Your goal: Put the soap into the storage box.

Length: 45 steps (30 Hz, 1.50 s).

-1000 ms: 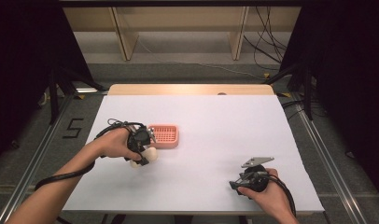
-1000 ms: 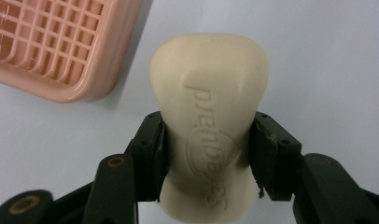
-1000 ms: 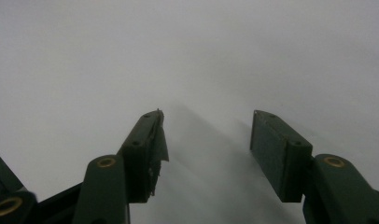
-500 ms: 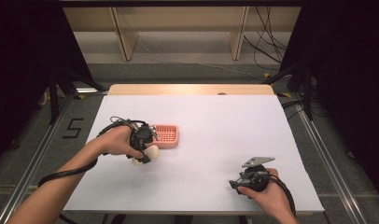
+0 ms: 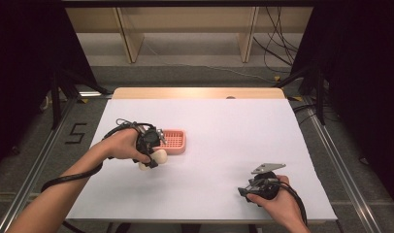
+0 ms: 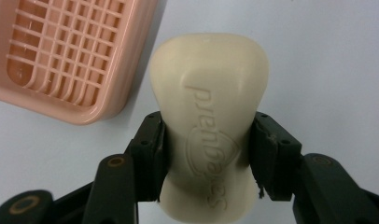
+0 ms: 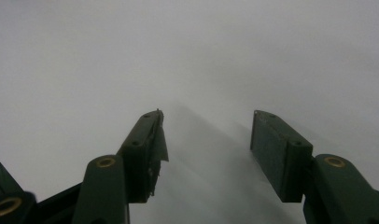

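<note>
Step in hand, as judged from the layout: placing the bar of soap [image 6: 210,126] into the pink soap dish [image 5: 173,141].

Left gripper [image 5: 154,154] clamps the soap across its narrow waist; both pads sit flat on the sides, embossed face toward the camera in the left gripper view. In the high view the bar hangs just off the dish's near-left corner, in the left half of the white table [image 5: 219,126], about midway between its far and near edges. Whether the soap touches the table cannot be told.

Right gripper [image 5: 243,191] rests near the near-right corner of the table, jaws wide apart with nothing between them, well apart from the dish.

Notes for a clean placement:
- The soap looks smooth and the grip sits low on its waist, so it may slip if the hand tilts sharply. Keep the wrist steady.
- Lift enough for the bar's lower end to clear the dish rim [image 6: 110,100] before moving over the grid.
- The long axis of the soap should line up with the long axis of the dish.
- Lower until the bar rests on the grid, then open; releasing above it risks a bounce.
- The dish looks light and could slide if nudged from the side.
</note>
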### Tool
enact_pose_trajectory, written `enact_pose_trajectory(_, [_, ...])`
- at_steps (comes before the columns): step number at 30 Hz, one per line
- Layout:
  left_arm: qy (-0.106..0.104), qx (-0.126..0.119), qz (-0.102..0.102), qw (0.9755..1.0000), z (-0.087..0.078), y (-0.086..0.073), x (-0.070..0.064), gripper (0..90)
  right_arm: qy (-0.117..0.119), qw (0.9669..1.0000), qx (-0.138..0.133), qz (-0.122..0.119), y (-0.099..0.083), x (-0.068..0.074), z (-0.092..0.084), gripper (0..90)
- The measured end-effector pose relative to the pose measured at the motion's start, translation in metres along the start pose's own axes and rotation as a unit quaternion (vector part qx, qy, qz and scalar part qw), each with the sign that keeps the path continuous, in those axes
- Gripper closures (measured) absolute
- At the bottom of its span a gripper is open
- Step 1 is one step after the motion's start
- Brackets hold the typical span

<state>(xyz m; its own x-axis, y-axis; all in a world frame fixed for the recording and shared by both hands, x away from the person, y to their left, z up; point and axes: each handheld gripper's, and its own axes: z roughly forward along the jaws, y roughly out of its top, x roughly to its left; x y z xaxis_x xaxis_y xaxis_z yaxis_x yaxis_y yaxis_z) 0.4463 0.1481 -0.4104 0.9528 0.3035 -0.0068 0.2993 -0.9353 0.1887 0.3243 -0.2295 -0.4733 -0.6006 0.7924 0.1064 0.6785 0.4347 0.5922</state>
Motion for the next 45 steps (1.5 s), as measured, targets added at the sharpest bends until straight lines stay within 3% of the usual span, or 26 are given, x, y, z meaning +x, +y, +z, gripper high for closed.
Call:
enact_pose_trajectory(14, [0.001,-0.002,-0.001,1.0000,-0.003,0.004,0.005,49.9,0.003,0.9997,0.010,0.021,0.001,0.003,-0.003,44.5])
enact_pose_trajectory(18, [0.005,0.000,0.006,1.0000,-0.003,0.006,0.005,49.9,0.002,1.0000,-0.002,0.006,0.001,0.001,-0.001,44.5])
enact_pose_trajectory(33, [0.009,-0.003,0.013,0.9999,-0.004,0.015,0.008,49.9,0.002,1.0000,-0.002,0.007,0.001,0.001,-0.002,44.4])
enact_pose_trajectory(34, [0.010,-0.002,0.013,0.9999,-0.004,0.015,0.009,49.8,0.001,0.9997,0.009,0.023,0.001,0.003,-0.003,44.4])
enact_pose_trajectory(45, [0.014,0.002,0.010,0.9998,-0.005,0.016,0.011,49.9,0.002,0.9999,0.005,0.012,0.001,0.002,-0.002,44.4])
